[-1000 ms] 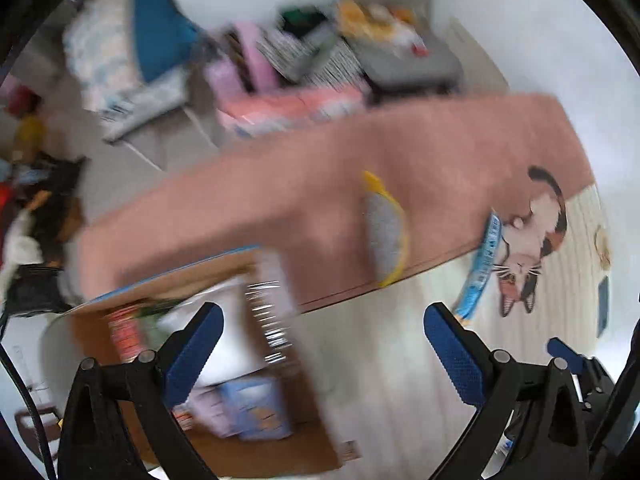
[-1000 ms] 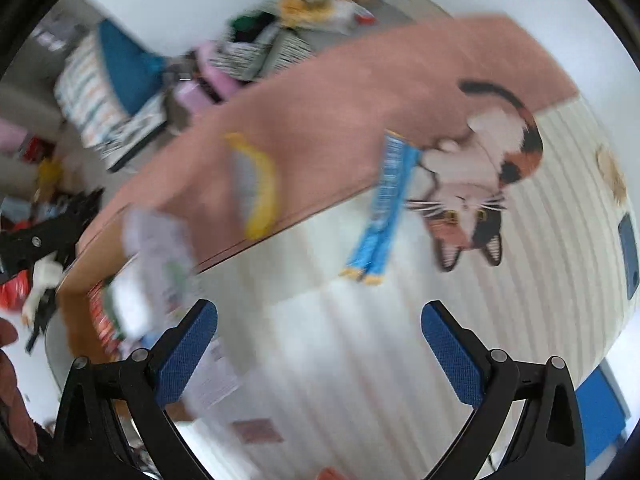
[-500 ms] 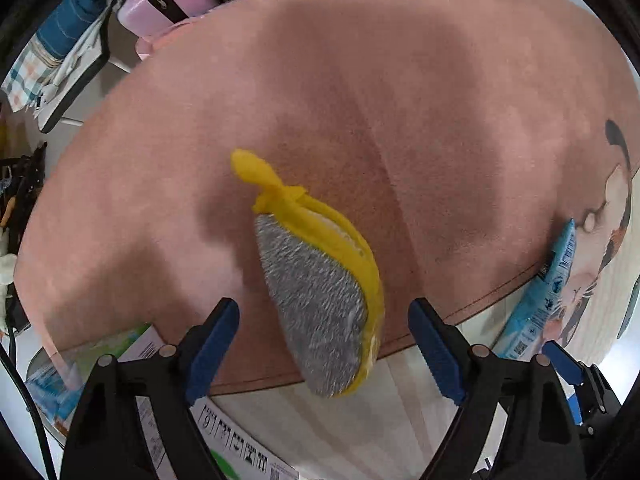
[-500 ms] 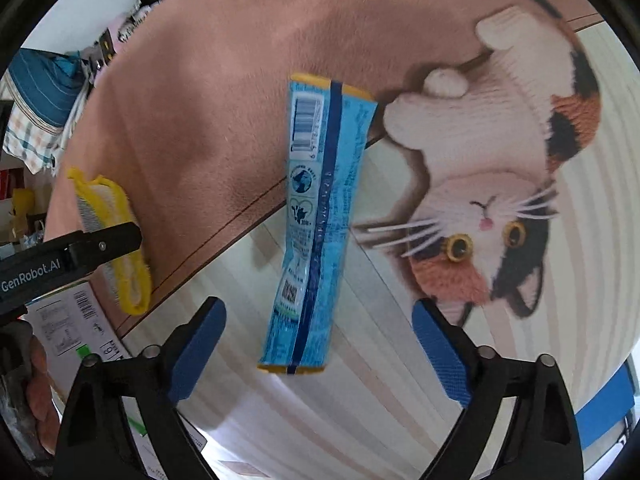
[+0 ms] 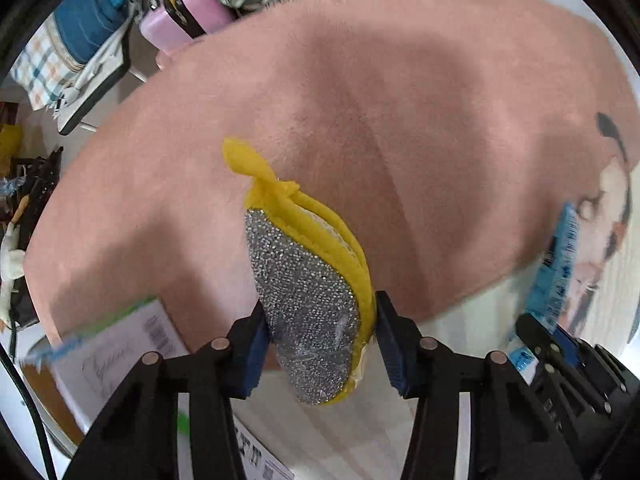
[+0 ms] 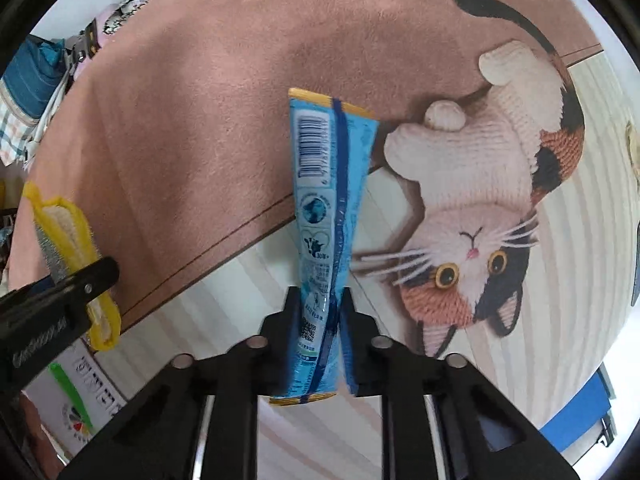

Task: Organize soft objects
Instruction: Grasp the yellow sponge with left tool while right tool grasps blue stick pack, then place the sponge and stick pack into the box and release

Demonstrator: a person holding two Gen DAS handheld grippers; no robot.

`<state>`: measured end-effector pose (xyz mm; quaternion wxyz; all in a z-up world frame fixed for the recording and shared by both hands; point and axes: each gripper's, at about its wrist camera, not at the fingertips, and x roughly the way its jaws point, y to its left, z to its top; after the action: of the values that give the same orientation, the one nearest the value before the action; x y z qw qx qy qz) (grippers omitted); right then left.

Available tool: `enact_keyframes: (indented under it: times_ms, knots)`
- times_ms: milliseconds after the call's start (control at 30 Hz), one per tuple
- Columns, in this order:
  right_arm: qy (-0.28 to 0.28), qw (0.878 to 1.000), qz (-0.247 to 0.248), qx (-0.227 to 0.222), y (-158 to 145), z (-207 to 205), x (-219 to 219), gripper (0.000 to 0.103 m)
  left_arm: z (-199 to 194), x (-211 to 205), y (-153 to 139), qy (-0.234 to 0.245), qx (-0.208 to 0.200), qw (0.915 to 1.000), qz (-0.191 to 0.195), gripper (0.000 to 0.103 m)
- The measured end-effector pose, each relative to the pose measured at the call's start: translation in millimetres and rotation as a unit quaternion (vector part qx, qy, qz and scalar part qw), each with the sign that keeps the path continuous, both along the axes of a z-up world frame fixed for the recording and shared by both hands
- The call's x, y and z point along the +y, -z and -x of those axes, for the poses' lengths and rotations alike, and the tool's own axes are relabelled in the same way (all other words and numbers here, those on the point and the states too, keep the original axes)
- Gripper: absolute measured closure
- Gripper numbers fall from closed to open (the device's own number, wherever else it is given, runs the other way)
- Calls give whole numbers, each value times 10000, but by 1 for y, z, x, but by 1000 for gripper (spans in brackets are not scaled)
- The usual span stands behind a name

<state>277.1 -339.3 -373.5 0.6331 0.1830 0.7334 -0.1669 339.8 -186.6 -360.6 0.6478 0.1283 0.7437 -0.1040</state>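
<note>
A yellow sponge with a silver scrubbing face (image 5: 312,292) lies on the pink part of the cat rug (image 5: 400,100). My left gripper (image 5: 320,344) is shut on the sponge's near end. The sponge also shows in the right wrist view (image 6: 76,256), with the left gripper's arm across it. A long blue packet (image 6: 324,216) lies across the rug's pink and striped parts. My right gripper (image 6: 320,340) is shut on the packet's near end. The packet's edge shows in the left wrist view (image 5: 560,264).
A cardboard box with printed labels (image 5: 132,344) stands at the lower left, also in the right wrist view (image 6: 80,396). Clothes, a pink case (image 5: 188,12) and a blue checked bundle (image 5: 68,40) lie beyond the rug. The rug's knitted cat picture (image 6: 500,208) is to the right.
Both grippers moved forward over their objects and closed: the left on the sponge, the right on the blue packet. Both were open half a second ago.
</note>
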Motion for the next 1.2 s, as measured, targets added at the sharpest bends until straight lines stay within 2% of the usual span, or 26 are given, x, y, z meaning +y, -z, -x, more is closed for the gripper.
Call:
enact_keyframes:
  times_ms: [67,133,167,300,467,567,700,800,900,967,1200]
  knots:
    - [-224,9996,-1,-160,-20,11,9,87,16,10,-23,-81,-181,9996,182,57]
    - [-463,9982,-49,-386,-45,23,21,87,27,24,-59,-216,-375,9981,440,57]
    - [-578,9972,-86,-475,-56,29,28,87,41,34,-81,-304,-532,9963,606,57]
    - [-1123,9902,-284,-776,-104,55,65,87,77,74,-139,-654,-881,9890,992,57]
    - [-1758,9760,-662,-1105,-157,79,131,87,117,158,-187,-1104,-1201,9817,988,57]
    - [-2095,9660,-880,-1233,-178,78,178,87,134,212,-193,-1333,-1289,9799,731,57]
    - [-2510,9548,-916,-1305,-189,75,243,87,140,285,-185,-1623,-1302,9778,241,57]
    - [-2729,9501,-909,-1206,-179,63,284,87,139,335,-163,-1894,-1040,9764,-22,57]
    - [-2848,9499,-808,-997,-155,50,314,87,131,370,-132,-2136,-702,9742,-202,57]
    - [-2876,9512,-701,-871,-136,42,322,87,126,384,-113,-2302,-554,9712,-249,57]
    - [-2967,9532,-431,-400,-83,32,343,87,119,409,-57,-2362,70,9713,-269,57]
